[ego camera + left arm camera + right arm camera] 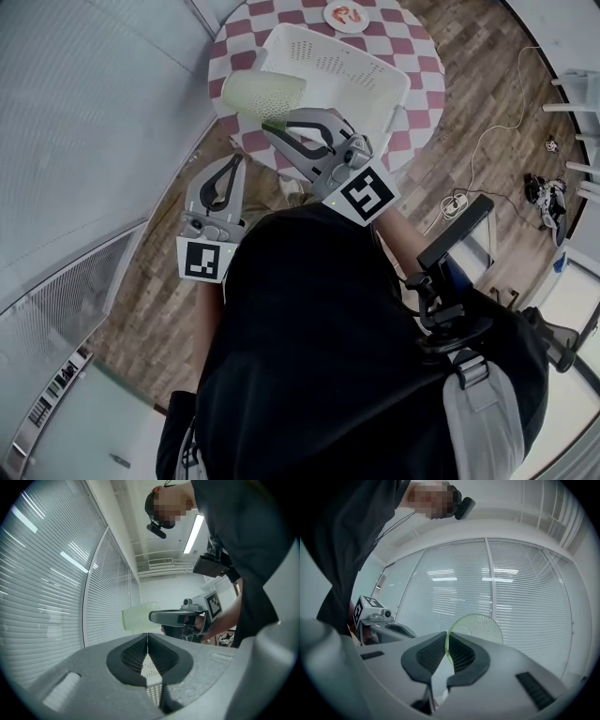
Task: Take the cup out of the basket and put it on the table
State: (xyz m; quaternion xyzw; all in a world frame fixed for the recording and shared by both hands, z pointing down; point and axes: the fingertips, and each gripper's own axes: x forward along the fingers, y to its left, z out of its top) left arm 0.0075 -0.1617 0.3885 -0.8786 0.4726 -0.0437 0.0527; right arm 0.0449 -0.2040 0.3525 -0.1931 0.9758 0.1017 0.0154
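Head view: cup (264, 94) is out of the basket (337, 61), hanging in the air just beside the basket's left end, over the rim of the checked table (427, 80); not touching either as far as I can see. It lies on its side, long axis about level and running away from the basket. The right gripper (277, 125) comes up at it from the near side of the basket; the cup sits straight off the jaw tips, on the side away from the person.

Right gripper view: the right gripper (446, 644) has its jaws nipped onto the thin green wall of the cup (480, 627), the rest of the cup sticking out past the pads.

Left gripper (230, 164) hangs well back from the basket, near the person's body; in its own view the jaws are pressed together on nothing (147, 641), with the cup (140, 617) well beyond them.

My read: the right hand is the nearer one and has the job; what matters is the sideways axis, so the cup wants tipping upright and lowering onto bare cloth left of the basket; close to the table edge, could roll off. A plate (347, 14) sits beyond the basket, out of the way.
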